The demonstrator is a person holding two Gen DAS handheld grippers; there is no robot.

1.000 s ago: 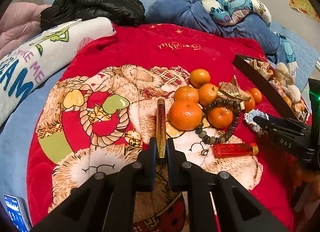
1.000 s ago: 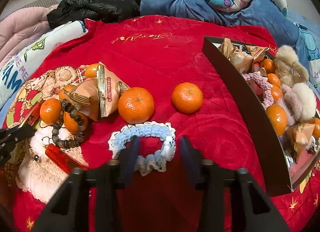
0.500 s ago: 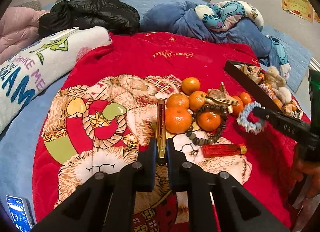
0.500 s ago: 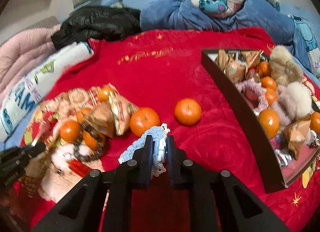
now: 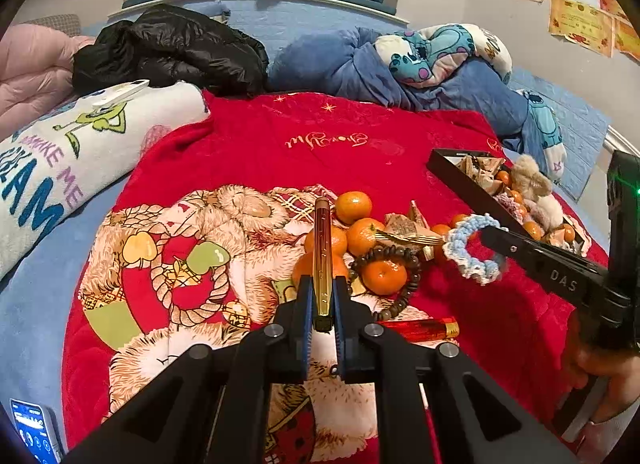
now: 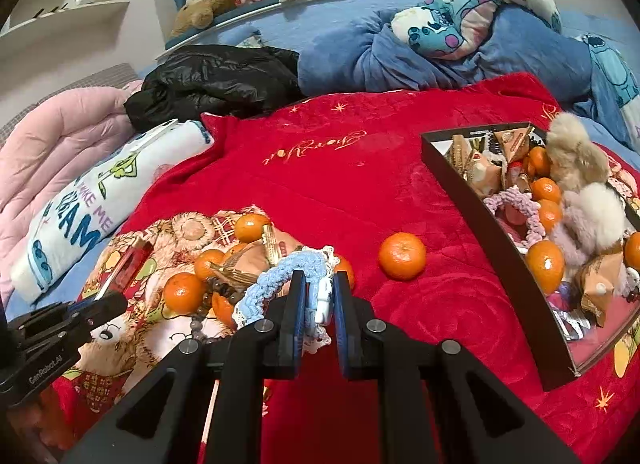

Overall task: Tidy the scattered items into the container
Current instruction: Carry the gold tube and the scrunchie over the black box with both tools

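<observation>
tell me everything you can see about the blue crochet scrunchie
The scrunchie is a soft ring of pale blue crocheted yarn with a white lacy edge. The right tongs are shut on one side of it, and the rest of the loop hangs free to the left, lifted above the red blanket. From the left view it dangles in front of the oranges, short of the black box.

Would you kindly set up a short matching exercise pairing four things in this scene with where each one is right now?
Things:
1. gold pen
2. blue crochet scrunchie
3. red lighter
4. fluffy beige toy

Places:
A. inside the black box
B. lying on the red blanket
C. in the left gripper
D. in the right gripper

Pairs: 1-C, 2-D, 3-B, 4-A
</observation>
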